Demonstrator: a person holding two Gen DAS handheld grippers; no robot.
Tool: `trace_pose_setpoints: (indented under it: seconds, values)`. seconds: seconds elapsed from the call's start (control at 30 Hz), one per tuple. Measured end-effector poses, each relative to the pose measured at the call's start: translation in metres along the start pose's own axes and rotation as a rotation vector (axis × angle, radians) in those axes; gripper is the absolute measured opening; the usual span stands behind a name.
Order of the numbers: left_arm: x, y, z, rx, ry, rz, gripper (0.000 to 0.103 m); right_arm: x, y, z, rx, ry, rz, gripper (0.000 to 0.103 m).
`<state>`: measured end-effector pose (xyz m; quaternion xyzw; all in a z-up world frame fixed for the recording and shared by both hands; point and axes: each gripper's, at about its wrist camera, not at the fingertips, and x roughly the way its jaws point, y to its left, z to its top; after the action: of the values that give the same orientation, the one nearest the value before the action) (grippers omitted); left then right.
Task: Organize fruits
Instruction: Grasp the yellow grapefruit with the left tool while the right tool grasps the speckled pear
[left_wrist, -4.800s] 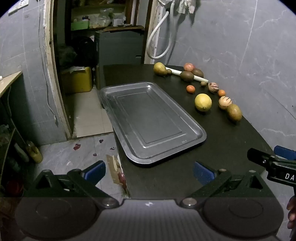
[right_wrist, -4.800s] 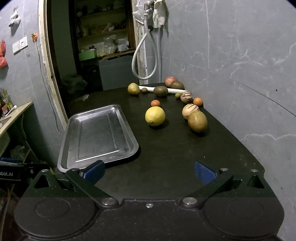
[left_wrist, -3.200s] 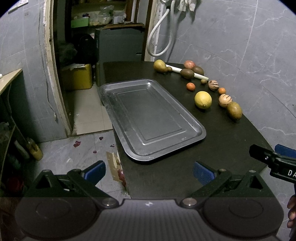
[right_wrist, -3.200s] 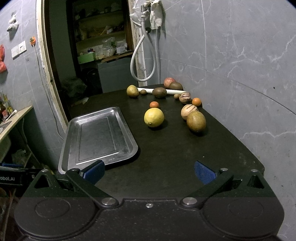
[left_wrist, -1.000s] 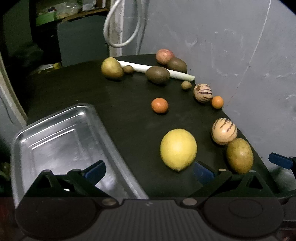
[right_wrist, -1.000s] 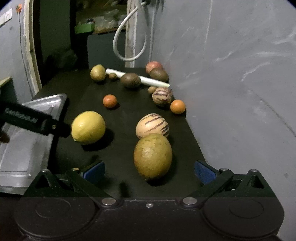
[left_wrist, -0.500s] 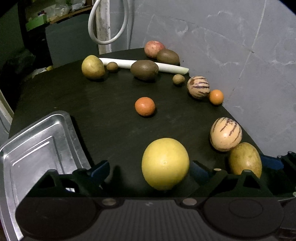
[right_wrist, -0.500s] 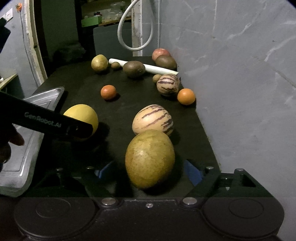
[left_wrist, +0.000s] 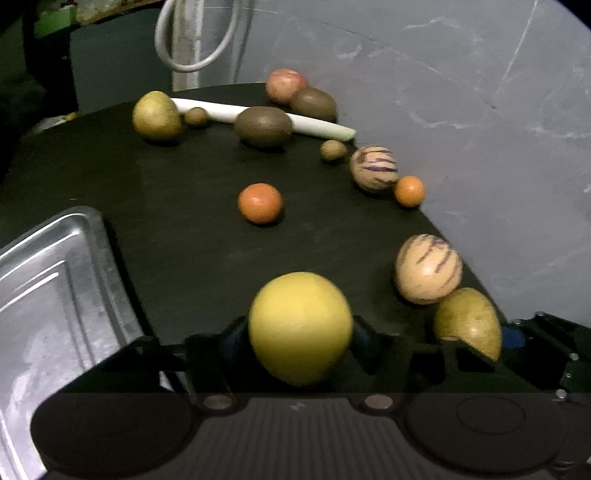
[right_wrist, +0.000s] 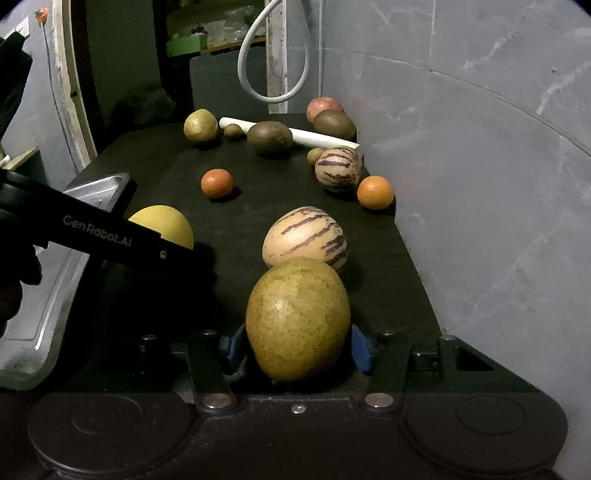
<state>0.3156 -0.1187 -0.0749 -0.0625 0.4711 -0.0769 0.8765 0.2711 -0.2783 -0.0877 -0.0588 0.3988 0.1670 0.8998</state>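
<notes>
My left gripper (left_wrist: 299, 334) has its jaws closing on a round yellow fruit (left_wrist: 301, 321), and both blue pads touch its sides on the black table. In the right wrist view, my right gripper (right_wrist: 295, 349) is closing the same way on a speckled green-yellow mango (right_wrist: 297, 314), with a pad against each flank. The right wrist view also shows the left gripper's black arm crossing in from the left over the yellow fruit (right_wrist: 166, 223). A silver tray (left_wrist: 48, 295) lies to the left with nothing in it.
Beyond the mango lie a striped melon (right_wrist: 304, 236), a second striped one (right_wrist: 337, 168), two small oranges (right_wrist: 217, 183) (right_wrist: 375, 192), brown kiwis (right_wrist: 269, 137), a pear-like fruit (right_wrist: 200, 125), a red fruit and a white stalk. A grey wall (right_wrist: 480, 184) borders the table's right edge.
Both grippers have come forward and down onto the table. Their jaws have narrowed from wide open until the pads meet the yellow fruit and the mango.
</notes>
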Motion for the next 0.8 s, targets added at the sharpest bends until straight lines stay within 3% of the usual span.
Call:
trace_pose_setpoints:
  seconds: [0.37,0.8]
  values:
    - [-0.017,0.015,-0.010,-0.050,-0.005,-0.041,0.059,-0.011,0.004,-0.013,0.092,-0.043,0.011,0.056]
    - [-0.069,0.084,-0.027,-0.100,-0.060,-0.102,0.059,-0.027,0.055,-0.017,0.207,-0.106,-0.028,0.056]
